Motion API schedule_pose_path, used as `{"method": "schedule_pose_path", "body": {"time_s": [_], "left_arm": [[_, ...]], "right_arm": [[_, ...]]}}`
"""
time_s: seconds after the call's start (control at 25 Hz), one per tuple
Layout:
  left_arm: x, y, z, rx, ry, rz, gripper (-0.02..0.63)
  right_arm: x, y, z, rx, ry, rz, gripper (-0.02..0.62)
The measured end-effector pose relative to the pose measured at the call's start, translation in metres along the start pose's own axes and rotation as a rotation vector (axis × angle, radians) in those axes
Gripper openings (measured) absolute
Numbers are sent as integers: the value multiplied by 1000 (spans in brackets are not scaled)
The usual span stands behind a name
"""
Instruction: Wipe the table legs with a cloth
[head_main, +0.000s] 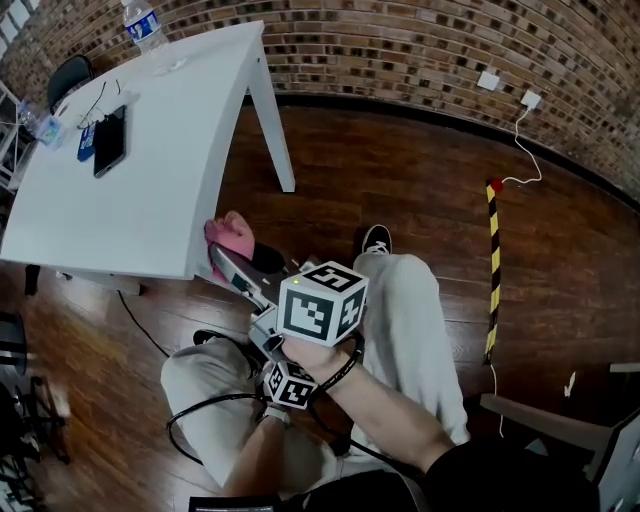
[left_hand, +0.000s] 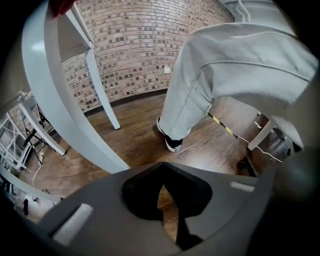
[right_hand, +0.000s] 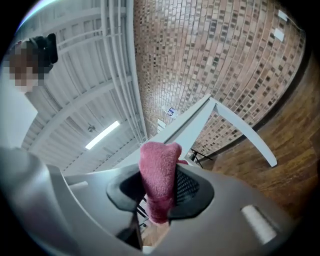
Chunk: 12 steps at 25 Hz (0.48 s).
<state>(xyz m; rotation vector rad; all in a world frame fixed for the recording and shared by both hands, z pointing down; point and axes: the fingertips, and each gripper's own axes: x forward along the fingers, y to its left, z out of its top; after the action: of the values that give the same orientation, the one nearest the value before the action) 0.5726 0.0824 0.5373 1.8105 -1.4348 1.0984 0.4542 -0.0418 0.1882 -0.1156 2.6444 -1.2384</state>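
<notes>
1. At the near edge of the white table, the right gripper is reaching up and to the left from the person's lap. Its marker cube is facing the head camera.
2. Its jaws are clamping a pink cloth. In the right gripper view the cloth is standing bunched between the two pads and rising past their tips.
3. The cloth is sitting just below the tabletop's edge, near the closest corner. Whether it is touching a leg there cannot be told, since the tabletop is covering that spot in the head view.
4. The left gripper is hanging lower, beside the person's knees, and pointing down at the wooden floor. Its jaws are drawn together with nothing between them, and only a thin sliver of floor is showing between the pads.
5. In the left gripper view a white table leg is slanting across the left side, close to the camera. A far leg is standing farther off, in front of the brick wall.
6. The person is sitting low in grey trousers, with a black shoe resting on the floor to the right of the table.
7. On the tabletop a dark phone is lying flat, and a water bottle is standing at the far end.
</notes>
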Motion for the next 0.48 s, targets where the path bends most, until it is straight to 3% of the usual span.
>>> {"method": "schedule_pose_path", "body": {"time_s": [0.24, 0.48], "left_arm": [[2, 14, 28, 23, -52, 28, 3], [13, 27, 64, -22, -136, 7, 3]], "right_arm": [[10, 10, 22, -156, -14, 40, 106], [26, -8, 40, -108, -23, 123, 107]]}}
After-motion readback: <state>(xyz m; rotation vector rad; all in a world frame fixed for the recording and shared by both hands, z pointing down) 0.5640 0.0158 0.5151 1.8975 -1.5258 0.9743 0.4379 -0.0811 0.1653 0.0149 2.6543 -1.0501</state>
